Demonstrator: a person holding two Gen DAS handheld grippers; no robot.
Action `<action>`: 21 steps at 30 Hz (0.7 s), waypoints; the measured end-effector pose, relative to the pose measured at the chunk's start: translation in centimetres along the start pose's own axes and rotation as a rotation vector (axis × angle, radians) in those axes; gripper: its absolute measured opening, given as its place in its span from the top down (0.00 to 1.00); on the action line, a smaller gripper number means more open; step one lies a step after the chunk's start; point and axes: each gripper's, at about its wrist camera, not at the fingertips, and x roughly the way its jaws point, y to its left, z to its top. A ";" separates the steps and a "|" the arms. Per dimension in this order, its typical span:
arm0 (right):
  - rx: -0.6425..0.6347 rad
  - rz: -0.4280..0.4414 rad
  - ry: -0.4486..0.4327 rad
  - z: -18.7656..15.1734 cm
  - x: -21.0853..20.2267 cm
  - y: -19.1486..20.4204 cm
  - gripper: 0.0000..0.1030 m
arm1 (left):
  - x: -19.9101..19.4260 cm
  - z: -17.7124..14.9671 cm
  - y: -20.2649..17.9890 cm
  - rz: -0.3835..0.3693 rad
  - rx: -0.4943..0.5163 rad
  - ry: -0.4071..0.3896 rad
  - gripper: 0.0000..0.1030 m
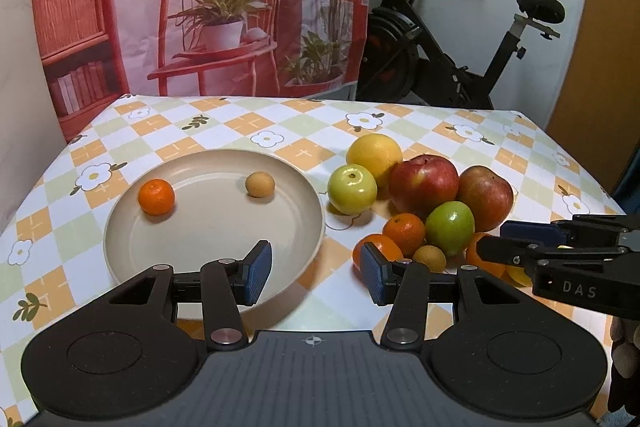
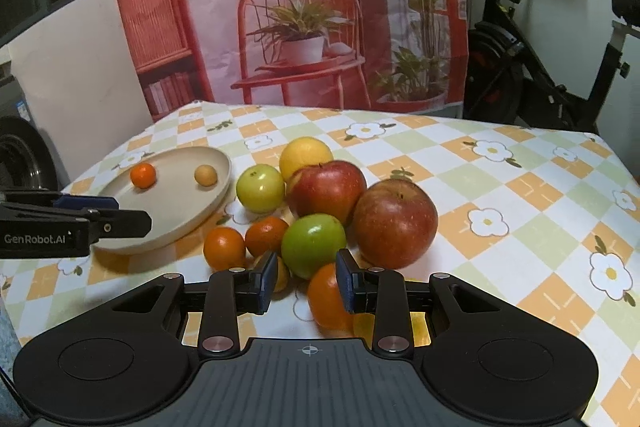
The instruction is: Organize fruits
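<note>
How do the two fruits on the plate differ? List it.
The mandarin is bright orange; the longan is pale tan. The mandarin is larger than the longan. The mandarin sits near the plate's left rim, the longan further right. Both are round, resting loose and apart.

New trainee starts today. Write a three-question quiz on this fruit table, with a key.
1. True or false: the beige plate holds two fruits.
2. Which fruit lies farthest back in the pile beside the plate?
A. a red apple
B. the yellow citrus
C. a mandarin
3. Fill in: neither the left gripper nor the right gripper has anything gripped; both show a clear ____ between their pads.

Key:
1. True: a mandarin and a small tan fruit.
2. B
3. gap
</note>
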 end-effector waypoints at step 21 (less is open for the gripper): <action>-0.007 -0.039 0.033 -0.8 -0.1 -0.3 0.71 | -0.1 -0.5 -0.1 -0.020 -0.004 0.003 0.50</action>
